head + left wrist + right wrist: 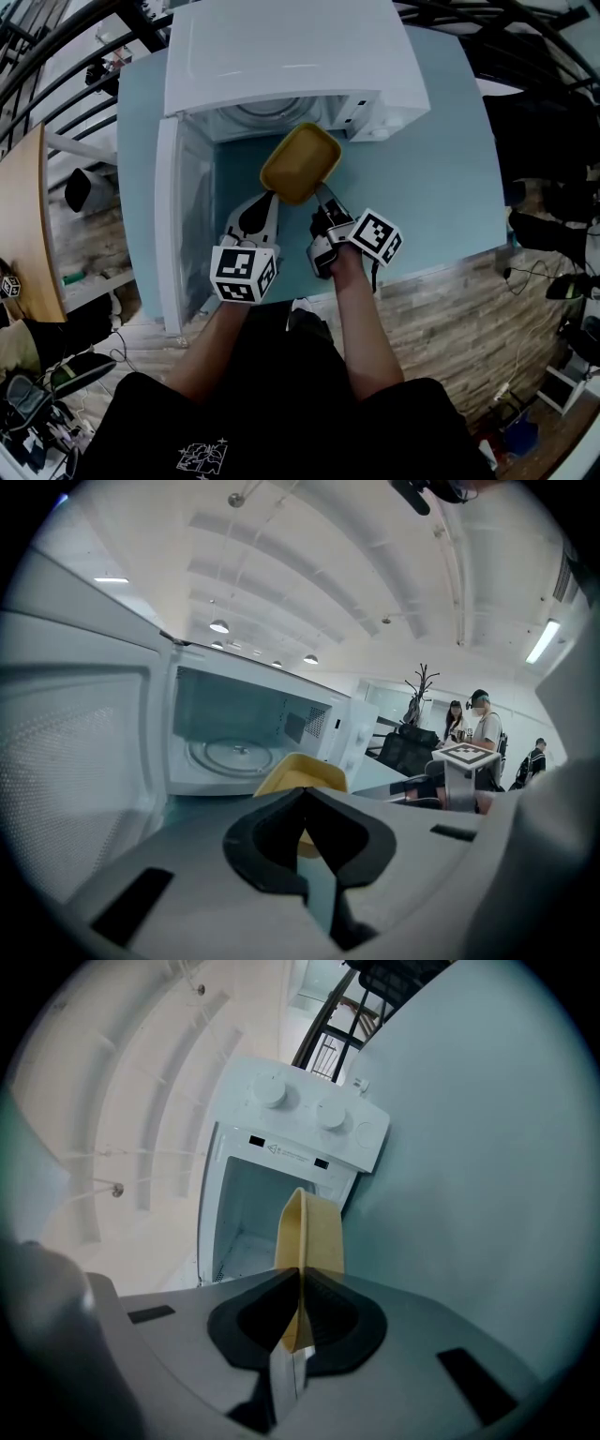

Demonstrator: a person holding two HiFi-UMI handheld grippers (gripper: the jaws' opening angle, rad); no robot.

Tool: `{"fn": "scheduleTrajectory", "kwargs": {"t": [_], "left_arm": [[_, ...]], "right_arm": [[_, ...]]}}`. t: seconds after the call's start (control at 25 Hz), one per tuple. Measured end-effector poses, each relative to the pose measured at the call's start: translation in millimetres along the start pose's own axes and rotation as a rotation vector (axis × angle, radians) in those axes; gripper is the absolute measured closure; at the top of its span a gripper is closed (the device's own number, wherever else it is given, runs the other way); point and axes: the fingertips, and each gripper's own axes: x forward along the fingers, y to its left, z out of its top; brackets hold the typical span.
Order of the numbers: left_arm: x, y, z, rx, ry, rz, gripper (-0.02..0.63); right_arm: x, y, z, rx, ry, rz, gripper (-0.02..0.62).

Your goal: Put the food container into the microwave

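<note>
There was one microwave (pixel 281 56), one food container (pixel 300 161), one desk (pixel 441 169) and two claws: the left claw (pixel 265 199) and the right claw (pixel 320 193).

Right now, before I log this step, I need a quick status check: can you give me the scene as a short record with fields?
microwave: stands on the blue table
door: swung open to the left
glass plate: nothing on it
container: yellow, held in the air in front of the opening, not yet inside
right gripper: shut on the container's rim
left gripper: jaws together, tips at the container's near edge; unclear whether it grips it
</note>
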Motion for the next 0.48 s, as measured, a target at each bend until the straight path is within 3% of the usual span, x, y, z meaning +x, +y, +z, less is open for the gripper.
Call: {"fn": "scheduleTrajectory", "kwargs": {"t": [0.48], "left_arm": [[15,17,30,-0.012,-0.024,0.040,0.598]], "right_arm": [[31,22,15,0.003,0.002,0.023,0.572]]}}
